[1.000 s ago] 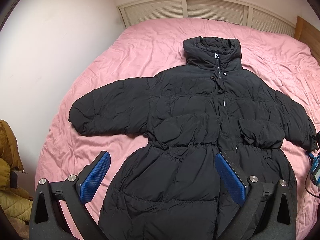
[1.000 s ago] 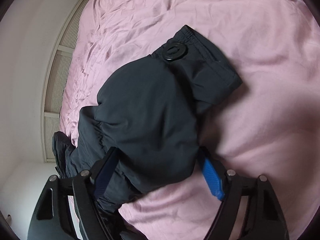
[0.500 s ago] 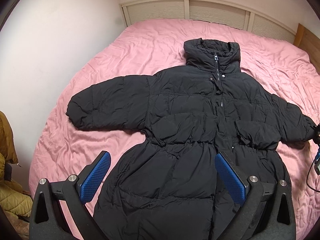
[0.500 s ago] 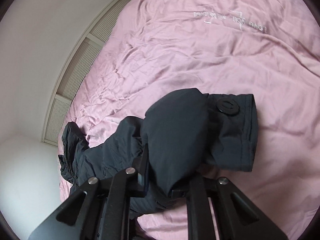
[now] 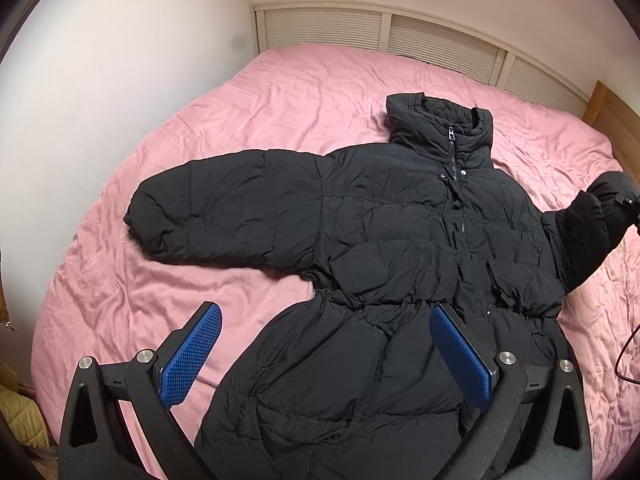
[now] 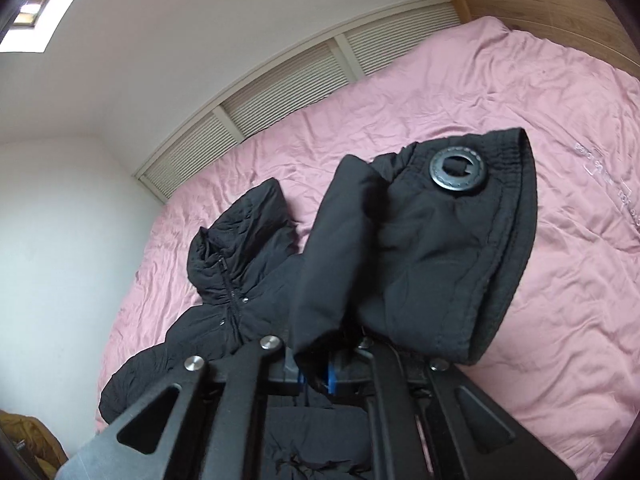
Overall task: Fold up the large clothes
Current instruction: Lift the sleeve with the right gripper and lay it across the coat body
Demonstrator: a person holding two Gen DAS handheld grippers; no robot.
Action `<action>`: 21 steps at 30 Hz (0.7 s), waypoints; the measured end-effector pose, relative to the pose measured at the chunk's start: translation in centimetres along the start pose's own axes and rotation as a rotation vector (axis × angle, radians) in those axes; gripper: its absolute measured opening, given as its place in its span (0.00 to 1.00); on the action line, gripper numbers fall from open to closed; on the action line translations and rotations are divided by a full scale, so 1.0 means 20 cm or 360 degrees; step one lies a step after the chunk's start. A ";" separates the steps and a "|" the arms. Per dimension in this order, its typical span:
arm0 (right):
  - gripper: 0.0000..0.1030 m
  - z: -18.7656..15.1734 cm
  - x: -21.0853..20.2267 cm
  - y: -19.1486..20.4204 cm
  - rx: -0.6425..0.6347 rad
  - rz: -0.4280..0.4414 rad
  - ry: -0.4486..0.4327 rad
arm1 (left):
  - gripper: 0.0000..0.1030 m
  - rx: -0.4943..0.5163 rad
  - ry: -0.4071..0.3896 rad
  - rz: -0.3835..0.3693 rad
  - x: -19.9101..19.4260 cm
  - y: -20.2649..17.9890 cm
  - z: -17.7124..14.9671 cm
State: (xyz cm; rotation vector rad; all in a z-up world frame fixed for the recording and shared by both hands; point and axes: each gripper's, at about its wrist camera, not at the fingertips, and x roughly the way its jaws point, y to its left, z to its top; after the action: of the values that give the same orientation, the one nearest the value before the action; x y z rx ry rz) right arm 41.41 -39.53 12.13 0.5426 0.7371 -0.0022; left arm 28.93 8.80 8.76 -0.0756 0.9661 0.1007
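1. the black quilted puffer coat (image 5: 400,240) lies face up and zipped on the pink wrinkled bedsheet (image 5: 280,100), its stand-up collar (image 5: 440,128) toward the louvred cream headboard (image 5: 380,36) and its hem at the near edge of the bed.
2. one padded sleeve (image 5: 224,208) is spread flat toward the bed's left edge; the other sleeve's cuff (image 6: 460,248), with its round black snap button (image 6: 457,172), is raised off the sheet near the right edge.
3. our right gripper (image 6: 316,372) has its jaws closed tight on that sleeve's fabric, the cloth bunched between the blue pads and draping over the fingers.
4. our left gripper (image 5: 326,356) hangs above the coat's skirt near the waist, jaws wide and holding nothing, blue textured pads (image 5: 188,356) clear of the fabric.
5. we judge the step in hand to be the first fold: bringing the lifted sleeve in across the chest.
6. the next move calls for carrying the cuff toward the zip line and laying it flat before letting go; the puffy filling may spring back, so the free gripper could press the body down.
7. a mustard-yellow garment (image 5: 16,412) sits off the bed's near left corner.
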 end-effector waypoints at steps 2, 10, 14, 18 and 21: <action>0.06 -0.04 0.05 0.18 -0.0062 0.0052 0.0023 | 0.99 0.0013 -0.0005 0.0012 0.01 0.07 0.00; 0.06 -0.36 0.38 0.74 -0.0348 0.0076 0.0248 | 0.99 -0.0039 -0.0006 0.0014 0.10 0.40 0.00; 0.06 -0.61 0.56 0.86 -0.0489 -0.0016 0.0418 | 0.99 -0.0065 0.0024 -0.0004 0.18 0.50 -0.01; 0.06 -0.82 0.71 0.85 -0.0545 -0.0086 0.0548 | 0.99 -0.0047 0.0052 -0.0014 0.26 0.54 -0.04; 0.06 -0.95 0.81 0.82 -0.0556 -0.0127 0.0619 | 0.99 -0.0022 0.0078 -0.0009 0.31 0.54 -0.06</action>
State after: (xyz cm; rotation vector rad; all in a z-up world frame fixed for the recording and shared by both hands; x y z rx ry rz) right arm 44.57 -13.45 -2.09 0.1775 1.1117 0.1590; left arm 30.20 19.70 2.76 -0.0939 1.0142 0.1005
